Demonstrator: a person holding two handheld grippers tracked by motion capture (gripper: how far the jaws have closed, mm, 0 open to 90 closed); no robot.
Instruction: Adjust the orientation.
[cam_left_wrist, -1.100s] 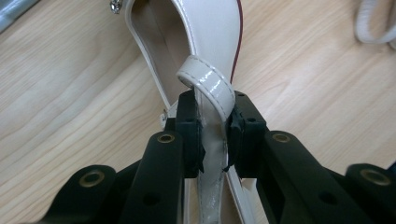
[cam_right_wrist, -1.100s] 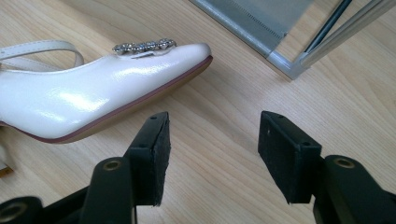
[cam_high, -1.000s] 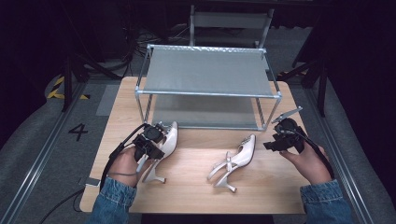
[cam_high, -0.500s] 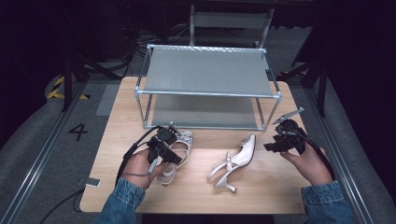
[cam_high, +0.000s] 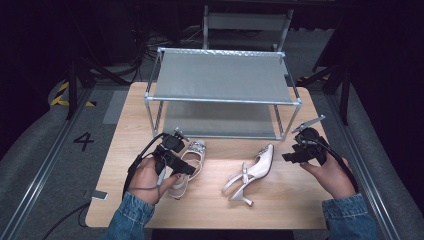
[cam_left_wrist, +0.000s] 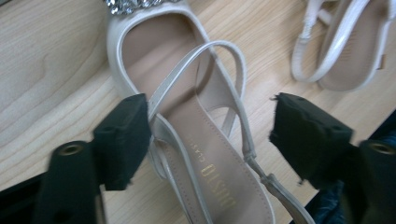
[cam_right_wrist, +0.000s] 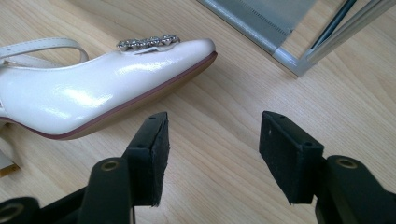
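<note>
Wooden table (cam_high: 125, 150), left hand (cam_high: 147, 177) low (over shoe (cam_high: 187, 165))

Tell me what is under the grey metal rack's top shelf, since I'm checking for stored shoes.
Under the grey metal rack's top shelf a bare lower shelf shows; its rear part is covered.

- Left shoe (cam_left_wrist: 205, 154): glossy cream-white, tan insole with gold lettering, silver gems at the toe.
- Right shoe (cam_right_wrist: 93, 100): pearly white, reddish-brown sole edge.
- Worktop (cam_high: 280, 200): pale wood grain.
- Shoe rack (cam_high: 222, 77): grey.
- Fingers (cam_right_wrist: 152, 154): black.
</note>
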